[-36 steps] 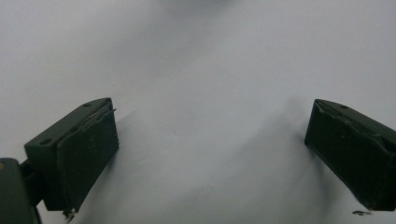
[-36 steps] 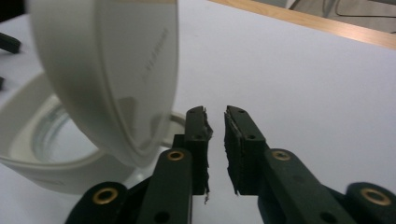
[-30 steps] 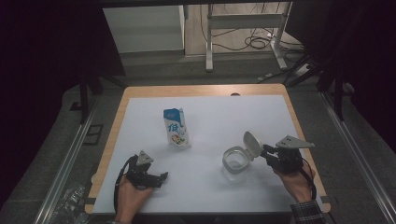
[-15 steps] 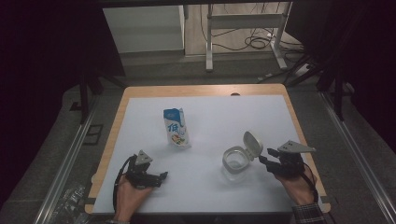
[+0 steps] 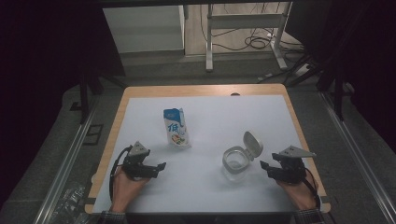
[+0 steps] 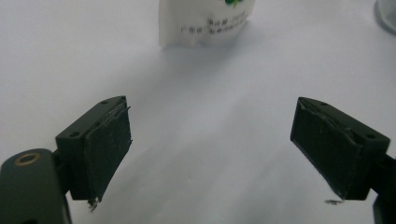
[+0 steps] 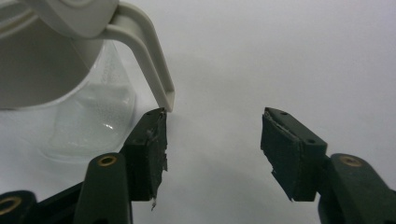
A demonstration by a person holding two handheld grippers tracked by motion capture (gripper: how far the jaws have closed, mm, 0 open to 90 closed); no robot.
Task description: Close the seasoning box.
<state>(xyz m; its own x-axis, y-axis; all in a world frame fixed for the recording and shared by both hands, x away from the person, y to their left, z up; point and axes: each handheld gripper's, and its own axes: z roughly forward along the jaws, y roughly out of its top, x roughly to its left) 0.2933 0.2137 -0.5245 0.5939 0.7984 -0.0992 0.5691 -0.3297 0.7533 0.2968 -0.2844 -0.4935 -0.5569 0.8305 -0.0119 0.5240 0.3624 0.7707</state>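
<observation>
1. The right gripper (image 5: pixel 267 169) sits just right of the clear jar (image 5: pixel 233 163), its jaws just been opening, nothing between them. One pad (image 7: pixel 148 154) nearly touches the flip lid's tab (image 7: pixel 154 70); a careless pull-back could snag it and tip the jar.
2. The left gripper (image 5: pixel 158 168), jaws spread wide though just narrowing slightly, points at the milk carton (image 5: pixel 177 128) standing farther in on the table (image 5: pixel 280 107). A fast reach might topple it.

Left tongs (image 5: pixel 161 165) empty, closing slightly, right tongs (image 5: pixel 263 166) opening, empty
</observation>
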